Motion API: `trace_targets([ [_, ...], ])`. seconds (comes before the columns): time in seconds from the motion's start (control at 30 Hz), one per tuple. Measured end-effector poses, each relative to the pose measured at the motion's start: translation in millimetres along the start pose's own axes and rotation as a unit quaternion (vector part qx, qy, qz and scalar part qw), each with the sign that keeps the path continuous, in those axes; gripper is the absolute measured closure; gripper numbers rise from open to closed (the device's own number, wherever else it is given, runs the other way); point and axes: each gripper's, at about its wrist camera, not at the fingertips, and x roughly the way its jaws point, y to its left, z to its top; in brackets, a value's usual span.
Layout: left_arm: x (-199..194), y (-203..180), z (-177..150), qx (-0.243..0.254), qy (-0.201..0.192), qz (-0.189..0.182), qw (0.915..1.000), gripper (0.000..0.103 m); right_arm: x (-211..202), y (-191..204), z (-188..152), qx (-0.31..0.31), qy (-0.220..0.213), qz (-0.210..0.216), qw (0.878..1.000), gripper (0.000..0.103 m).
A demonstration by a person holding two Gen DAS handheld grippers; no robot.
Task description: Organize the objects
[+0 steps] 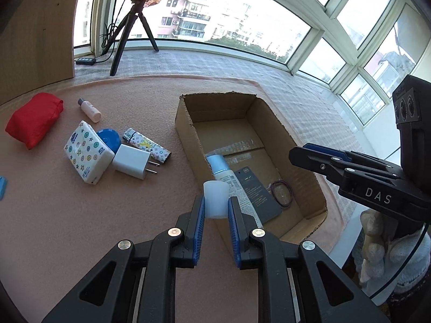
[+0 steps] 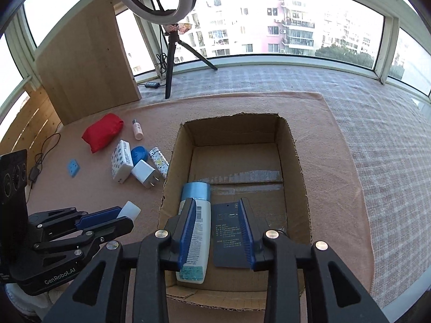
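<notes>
My left gripper [image 1: 215, 206] is shut on a small white translucent cap [image 1: 215, 199], held just above the near-left wall of the open cardboard box [image 1: 186, 123]. The box holds a white lotion bottle with a blue cap [image 1: 223, 169], a dark card [image 1: 256, 188] and thin hair ties [image 1: 281, 192]. My right gripper [image 2: 216, 210] hangs open over the near end of the box [image 2: 296, 161], above the bottle [image 2: 199, 231] and card [image 2: 227, 237], with nothing between its fingers. From the right wrist, the left gripper [image 2: 121, 216] and cap [image 2: 132, 210] show at lower left.
Left of the box on the pink mat lie a red pouch [image 1: 33, 119], a small bottle [image 1: 90, 110], a patterned tissue pack [image 1: 87, 152], a blue round lid [image 1: 109, 138], a white charger [image 1: 132, 161], a patterned tube [image 1: 148, 146] and a blue piece [image 2: 73, 167]. A ring-light tripod [image 2: 172, 62] and wooden board [image 2: 86, 62] stand behind.
</notes>
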Motion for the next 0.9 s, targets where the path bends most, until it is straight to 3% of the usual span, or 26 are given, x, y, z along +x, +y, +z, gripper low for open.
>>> trace_targets([
  [0.3, -67, 101, -35, -0.082, -0.046, 0.059, 0.9938, 0.084, 47, 93, 30, -0.064, 0.028, 0.021, 0.997, 0.068],
  [0.5, -96, 167, -67, -0.135, -0.055, 0.085, 0.9857, 0.084, 89, 134, 41, -0.042, 0.069, 0.046, 0.996, 0.068],
  [0.8, -120, 210, -85, -0.139, -0.06, 0.108, 0.9826, 0.084, 122, 174, 51, -0.081, 0.093, 0.005, 0.992, 0.067],
  [0.9, -121, 220, -84, -0.135, -0.054, 0.109, 0.9834, 0.079, 128, 177, 58, -0.077, 0.097, 0.0, 0.992, 0.064],
])
